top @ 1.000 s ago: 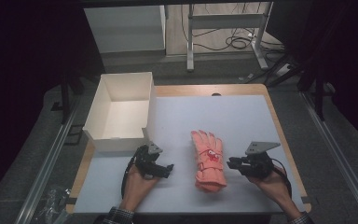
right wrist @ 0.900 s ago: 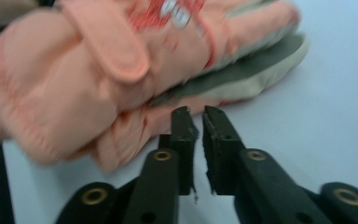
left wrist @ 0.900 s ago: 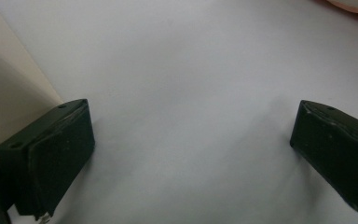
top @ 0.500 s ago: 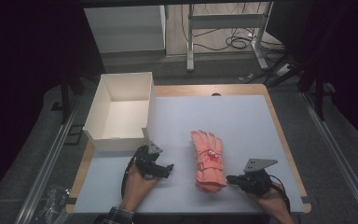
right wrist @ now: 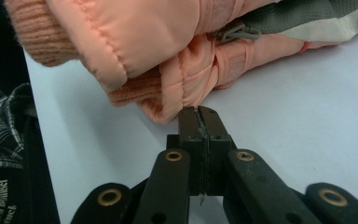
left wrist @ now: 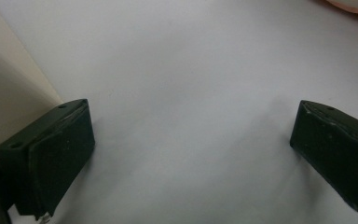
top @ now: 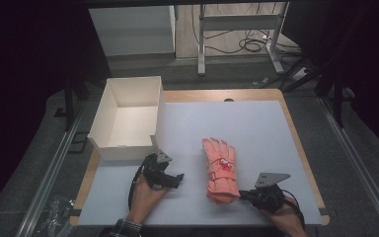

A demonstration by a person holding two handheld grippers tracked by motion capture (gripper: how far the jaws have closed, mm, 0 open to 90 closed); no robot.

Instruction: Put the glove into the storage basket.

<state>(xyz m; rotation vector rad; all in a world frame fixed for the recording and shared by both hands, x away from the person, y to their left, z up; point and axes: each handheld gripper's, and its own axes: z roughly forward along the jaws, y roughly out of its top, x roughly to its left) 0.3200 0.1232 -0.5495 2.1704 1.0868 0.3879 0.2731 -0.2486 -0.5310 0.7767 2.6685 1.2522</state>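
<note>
Where quilted, puffy peach glove [right wrist: 135,42], ribbed cuff [right wrist: 35,30].

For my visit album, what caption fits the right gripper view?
Shut hand-held gripper with its tips at the cuff edge of a pink glove lying on the white table.

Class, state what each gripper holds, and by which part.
Nothing is held. The left gripper is open over bare table; the right gripper is shut, tips at the glove cuff, gripping no fabric.
</note>
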